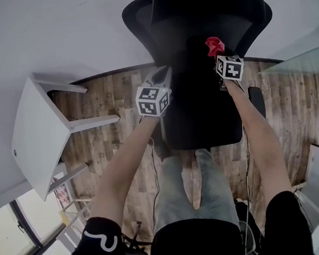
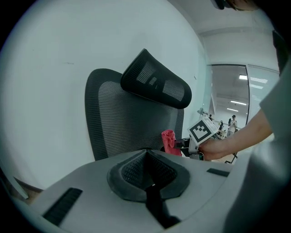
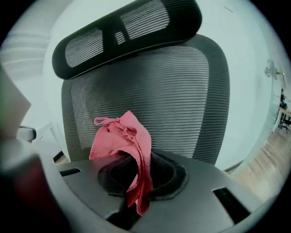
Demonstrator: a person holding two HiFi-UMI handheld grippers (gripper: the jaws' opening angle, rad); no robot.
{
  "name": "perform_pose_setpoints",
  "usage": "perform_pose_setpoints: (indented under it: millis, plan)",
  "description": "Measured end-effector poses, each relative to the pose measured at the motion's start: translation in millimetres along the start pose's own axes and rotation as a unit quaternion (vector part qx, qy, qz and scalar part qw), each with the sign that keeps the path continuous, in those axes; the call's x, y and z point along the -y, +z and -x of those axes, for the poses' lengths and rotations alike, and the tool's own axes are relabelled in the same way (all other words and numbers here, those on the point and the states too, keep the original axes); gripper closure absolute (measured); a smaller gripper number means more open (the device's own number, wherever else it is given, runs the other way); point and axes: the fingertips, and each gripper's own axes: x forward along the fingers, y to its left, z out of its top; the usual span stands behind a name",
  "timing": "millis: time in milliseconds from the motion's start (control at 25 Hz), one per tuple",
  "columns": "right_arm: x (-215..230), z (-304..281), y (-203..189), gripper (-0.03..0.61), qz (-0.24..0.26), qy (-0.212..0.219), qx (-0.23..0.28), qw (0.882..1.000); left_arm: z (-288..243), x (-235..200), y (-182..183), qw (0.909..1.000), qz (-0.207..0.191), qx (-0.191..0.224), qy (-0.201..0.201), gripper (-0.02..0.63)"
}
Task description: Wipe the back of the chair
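Note:
A black office chair stands against the white wall, with a mesh back [image 3: 182, 91] and a headrest [image 3: 127, 27] above it. My right gripper [image 3: 136, 175] is shut on a red cloth [image 3: 125, 136], which bunches up above the jaws just in front of the mesh. In the head view the red cloth [image 1: 214, 46] is over the chair back [image 1: 194, 21], ahead of the right gripper [image 1: 218, 55]. My left gripper [image 2: 148, 175] is shut and empty, left of the chair's middle; it faces the mesh back [image 2: 118, 123] and sees the red cloth [image 2: 169, 141]. Whether the cloth touches the mesh is unclear.
The chair seat [image 1: 203, 120] lies between my legs and the back, with an armrest [image 1: 256, 100] on the right. A white table [image 1: 37, 129] stands at the left on the wooden floor [image 1: 111, 145]. A glass partition [image 1: 303, 61] is at the right.

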Motion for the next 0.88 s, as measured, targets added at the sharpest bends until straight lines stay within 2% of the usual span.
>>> perform_pose_setpoints:
  millis: [320,600,760,880]
  plan:
    - [85.9,23.8,-4.7,0.508,-0.016,-0.059,-0.004,0.998,-21.4,23.5,3.3,0.9999,-0.010,0.000,-0.012,0.589]
    - [138.7,38.5,-11.6,0.508,-0.043,-0.108,0.000,0.993,-26.4,26.1,6.4,0.9997,-0.017,0.003,-0.016,0.589]
    - [136.7,49.4,-19.6,0.508,-0.059,-0.117,0.012,0.991,-19.7,19.6,-3.2,0.9998,-0.017,0.001,-0.014,0.589]
    - [106.8,53.7,-21.6,0.508,-0.065,-0.095,0.028,0.993,-13.1,9.0,-10.7,0.9998,-0.015,0.000,-0.010,0.589]
